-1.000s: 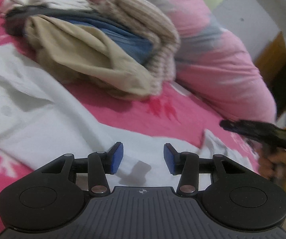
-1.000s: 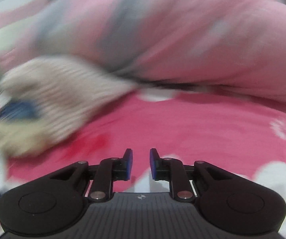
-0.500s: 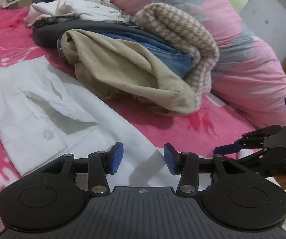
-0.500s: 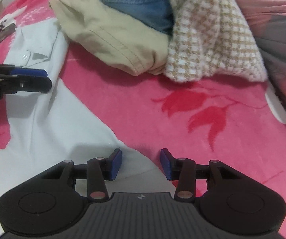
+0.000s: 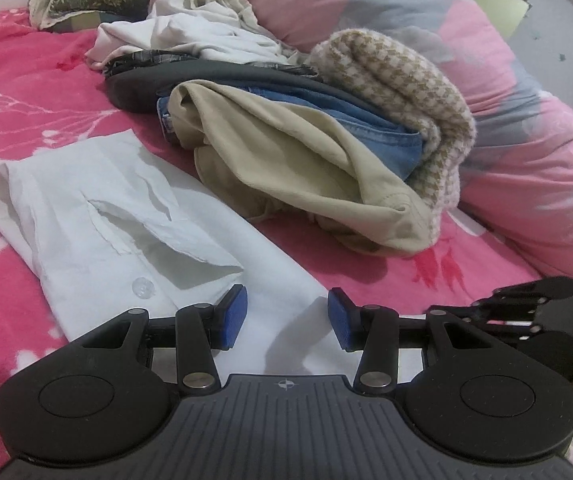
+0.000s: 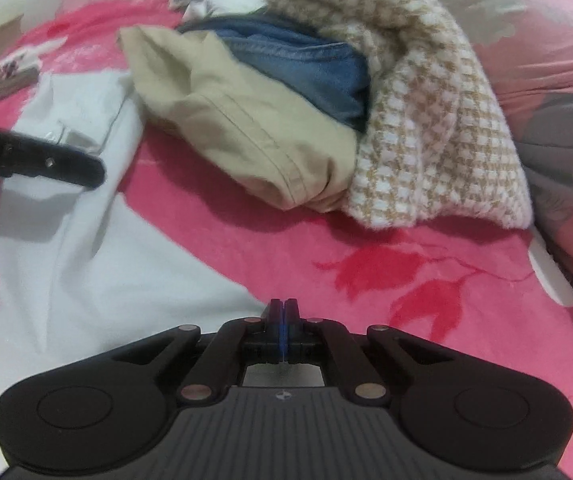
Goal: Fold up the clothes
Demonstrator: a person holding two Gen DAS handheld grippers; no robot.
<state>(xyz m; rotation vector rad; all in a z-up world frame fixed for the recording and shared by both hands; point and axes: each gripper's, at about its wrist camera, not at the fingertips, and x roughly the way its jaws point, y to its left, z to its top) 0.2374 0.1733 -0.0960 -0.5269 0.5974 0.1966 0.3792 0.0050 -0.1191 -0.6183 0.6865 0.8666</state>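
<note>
Both tools tip downward over the bed. The left gripper [image 5: 287,317] hangs low over the white cotton button-up shirt [image 5: 126,216] spread flat on the pink floral bedsheet [image 5: 26,92]. Its blue-padded jaws stand roughly half apart with nothing between them, only the shirt's cloth lying beneath the gap. The shirt's buttoned cuff end, with one clear button, lies just ahead and to the left of that gripper.

The right gripper [image 6: 284,314] points down at the shirt's near edge, where white cloth meets pink sheet. Its jaws are pressed fully together, the blue pads showing only as a thin line. Whether any shirt fabric is pinched between them I cannot tell; the tips sit right at the hem and cover it.

From the left wrist view the right tool shows only as black linkage at the far right edge, its tips hidden behind the left tool's body. From the right wrist view the left tool is a single black finger [image 6: 58,164] cut off by the left edge, hovering over the shirt.

Beyond the shirt sits a heap of clothes: a beige cotton garment [image 5: 286,168], folded blue denim [image 5: 370,128] and a tan-and-white houndstooth knit [image 5: 398,76], lying against a pink and grey quilt [image 5: 526,152].
</note>
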